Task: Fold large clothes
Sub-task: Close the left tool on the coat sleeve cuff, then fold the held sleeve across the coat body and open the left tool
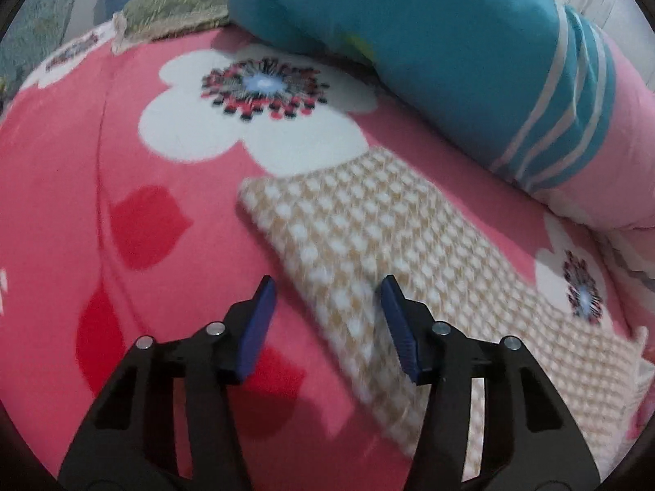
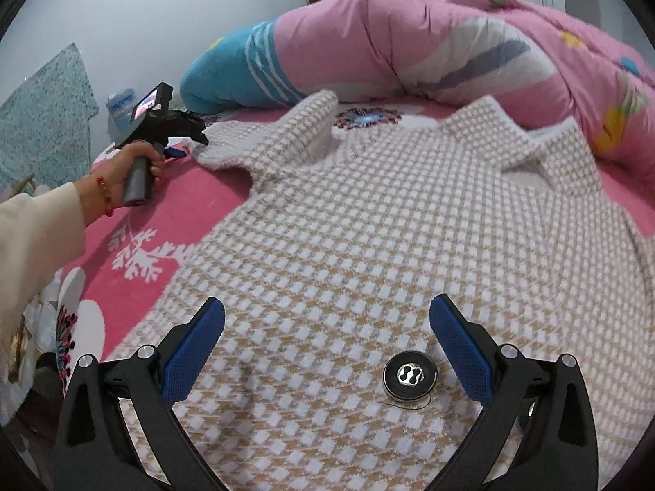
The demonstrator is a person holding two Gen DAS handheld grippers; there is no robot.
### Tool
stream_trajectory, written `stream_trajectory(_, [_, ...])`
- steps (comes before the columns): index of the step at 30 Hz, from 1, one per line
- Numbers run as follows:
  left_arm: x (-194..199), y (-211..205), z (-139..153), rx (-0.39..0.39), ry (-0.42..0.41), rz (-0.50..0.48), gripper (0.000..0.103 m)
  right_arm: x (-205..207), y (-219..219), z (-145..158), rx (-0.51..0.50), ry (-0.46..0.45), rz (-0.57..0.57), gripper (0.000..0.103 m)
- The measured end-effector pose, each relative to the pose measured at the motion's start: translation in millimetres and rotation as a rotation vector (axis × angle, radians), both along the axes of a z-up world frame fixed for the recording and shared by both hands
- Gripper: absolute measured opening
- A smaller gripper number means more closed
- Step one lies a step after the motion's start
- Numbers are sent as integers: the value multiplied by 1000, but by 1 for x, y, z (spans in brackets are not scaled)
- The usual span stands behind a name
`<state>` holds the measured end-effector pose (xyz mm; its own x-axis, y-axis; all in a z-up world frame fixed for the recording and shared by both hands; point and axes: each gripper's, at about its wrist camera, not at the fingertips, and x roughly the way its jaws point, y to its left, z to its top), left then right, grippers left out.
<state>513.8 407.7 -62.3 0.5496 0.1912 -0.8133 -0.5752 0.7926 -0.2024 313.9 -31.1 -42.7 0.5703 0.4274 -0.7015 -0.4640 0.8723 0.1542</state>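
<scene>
A beige-and-white houndstooth coat (image 2: 368, 221) lies spread on the pink flowered blanket (image 2: 163, 204). It has a large black button (image 2: 410, 375). My right gripper (image 2: 326, 311) is open just above the coat's body, the button between its fingers. One sleeve (image 1: 389, 270) stretches out to the left. My left gripper (image 1: 327, 290) is open over that sleeve's edge near the cuff, holding nothing. The left gripper also shows in the right wrist view (image 2: 180, 135), held by a hand at the sleeve end.
A rolled teal and pink quilt (image 1: 450, 61) lies behind the sleeve and along the coat's far side (image 2: 409, 49). A green patterned pillow (image 1: 176, 4) sits at the far edge. A wall rises beyond the bed (image 2: 143, 12).
</scene>
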Motion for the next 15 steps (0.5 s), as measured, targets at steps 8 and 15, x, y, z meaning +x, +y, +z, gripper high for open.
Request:
stream_trajectory(8, [-1,-38,42,183,-65,-101,16,10,-13,-11,83,64,-15,98])
stream_trajectory(15, [-60,-137,142,197,-250,-359,16,19,-35,-12,232,136,-37,98])
